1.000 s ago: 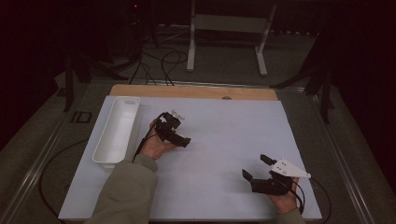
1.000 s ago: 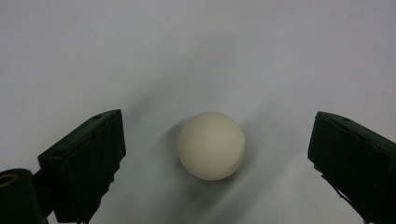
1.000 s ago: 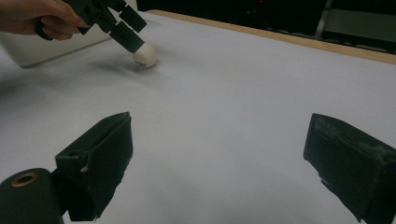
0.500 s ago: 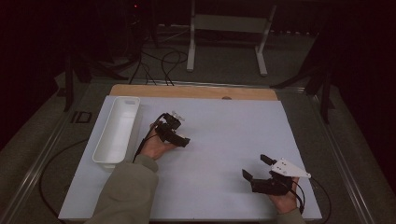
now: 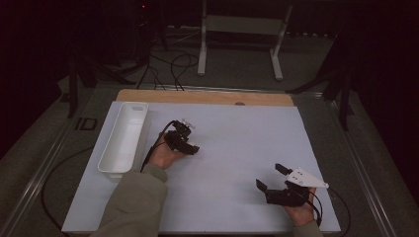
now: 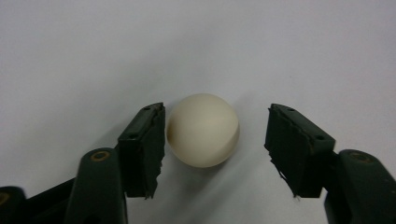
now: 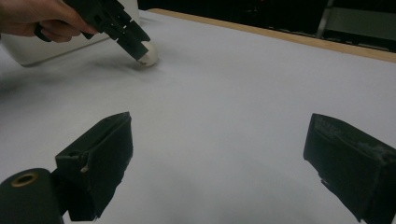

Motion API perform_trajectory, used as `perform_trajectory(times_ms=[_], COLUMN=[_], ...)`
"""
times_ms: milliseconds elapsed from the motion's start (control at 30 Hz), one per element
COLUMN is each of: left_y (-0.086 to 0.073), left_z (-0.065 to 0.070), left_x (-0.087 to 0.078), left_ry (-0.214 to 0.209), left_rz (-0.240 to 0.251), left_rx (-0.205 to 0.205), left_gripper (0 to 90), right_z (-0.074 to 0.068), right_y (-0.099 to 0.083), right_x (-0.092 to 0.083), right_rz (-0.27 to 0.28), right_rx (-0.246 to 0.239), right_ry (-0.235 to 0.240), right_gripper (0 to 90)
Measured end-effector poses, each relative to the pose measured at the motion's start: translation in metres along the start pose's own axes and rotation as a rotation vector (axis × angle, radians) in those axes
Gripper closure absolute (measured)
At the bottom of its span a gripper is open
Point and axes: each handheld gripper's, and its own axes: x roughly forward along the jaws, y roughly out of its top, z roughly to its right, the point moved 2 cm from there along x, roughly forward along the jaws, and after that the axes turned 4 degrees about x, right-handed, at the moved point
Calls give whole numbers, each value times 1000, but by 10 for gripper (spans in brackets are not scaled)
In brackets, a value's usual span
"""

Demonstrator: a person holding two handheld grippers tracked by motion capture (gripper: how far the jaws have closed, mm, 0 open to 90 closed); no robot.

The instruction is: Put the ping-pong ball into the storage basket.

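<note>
The table [image 5: 222, 163] carries a white tray [image 5: 123, 136] at about nine o'clock, and the left gripper [image 5: 190, 147] sits just to the tray's right, near the centre. The right gripper [image 5: 269, 178] rests at about five o'clock, jaws spread wide on nothing.

The left jaws have just been closing around the ball [image 6: 203, 129], which lies on the table between them. In the left gripper view one pad [image 6: 152, 140] touches or nearly touches the ball at its nine o'clock, while a clear gap remains at three o'clock, so the pinch is not yet made. A little more closing should probably secure it for a lift, likely toward the tray.

The high view hides the ball beneath the gripper; the right gripper view shows the ball [image 7: 148, 52] resting on the table, the left gripper [image 7: 135, 44] over it.
</note>
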Motion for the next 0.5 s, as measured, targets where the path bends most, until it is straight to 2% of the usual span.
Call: perform_trajectory(times_ms=[500], left_y=[-3], left_z=[0], left_x=[8], left_ry=[1], left_rz=[-30], left_rx=[-8], left_gripper=[506], right_z=[0], right_y=[0], right_x=[0], right_rz=[2], right_rx=[-1], right_ry=[0], right_gripper=[78])
